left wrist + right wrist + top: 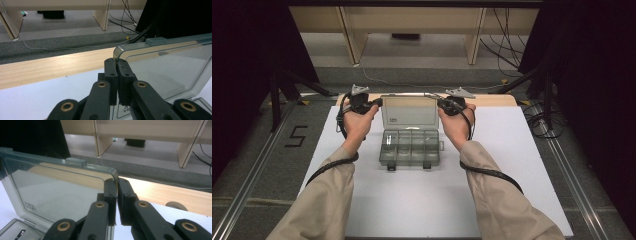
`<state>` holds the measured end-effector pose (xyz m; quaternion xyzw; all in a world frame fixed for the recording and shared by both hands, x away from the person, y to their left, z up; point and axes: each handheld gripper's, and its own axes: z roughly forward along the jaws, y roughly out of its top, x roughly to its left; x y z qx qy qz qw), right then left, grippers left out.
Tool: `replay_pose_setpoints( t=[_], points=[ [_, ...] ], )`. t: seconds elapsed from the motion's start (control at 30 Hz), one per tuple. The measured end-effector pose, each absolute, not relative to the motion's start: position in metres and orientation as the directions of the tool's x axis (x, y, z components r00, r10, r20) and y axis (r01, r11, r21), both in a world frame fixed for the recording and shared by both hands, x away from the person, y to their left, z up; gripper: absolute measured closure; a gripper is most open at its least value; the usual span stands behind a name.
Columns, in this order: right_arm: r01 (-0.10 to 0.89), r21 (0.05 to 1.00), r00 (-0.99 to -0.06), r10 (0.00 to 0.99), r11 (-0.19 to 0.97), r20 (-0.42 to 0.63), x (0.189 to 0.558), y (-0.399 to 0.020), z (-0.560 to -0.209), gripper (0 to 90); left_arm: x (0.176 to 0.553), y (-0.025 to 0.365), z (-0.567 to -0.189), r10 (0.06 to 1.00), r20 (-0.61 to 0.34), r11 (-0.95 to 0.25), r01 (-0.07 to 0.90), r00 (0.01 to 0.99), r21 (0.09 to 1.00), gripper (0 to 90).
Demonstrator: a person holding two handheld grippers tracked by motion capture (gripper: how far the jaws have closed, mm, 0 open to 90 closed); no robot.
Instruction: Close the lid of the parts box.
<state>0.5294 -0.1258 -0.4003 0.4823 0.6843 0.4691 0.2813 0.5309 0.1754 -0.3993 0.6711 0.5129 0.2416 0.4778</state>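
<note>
The clear lid (409,111) stands up, long side running between both grippers. The left gripper (117,65) pinches its one top corner. The right gripper (117,185) pinches the other.

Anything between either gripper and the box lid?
Nothing visible. The left gripper is shut on one top corner of the lid, the right gripper on the other; the lid stands raised over the tray.

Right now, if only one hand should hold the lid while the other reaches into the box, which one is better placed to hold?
Neither clearly; left, marginally. The left tool and the right tool each pinch a top corner of the upright lid, mirrored about the box.
</note>
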Motion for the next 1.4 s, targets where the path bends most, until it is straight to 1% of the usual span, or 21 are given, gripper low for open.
replay_pose_setpoints(
  t=[0.3,1.4],
  points=[
    [0.388,0.915,-0.387,0.921,0.109,0.054,0.521,-0.127,-0.399,86.6,0.523,0.174,-0.4,0.921,-0.15,-0.022,0.433,0.359,0.901,87.6],
    [0.347,0.927,-0.42,0.907,0.143,0.017,0.492,-0.13,-0.401,86.2,0.5,0.175,-0.401,0.915,-0.09,-0.076,0.388,0.393,0.919,87.8]
  ],
)
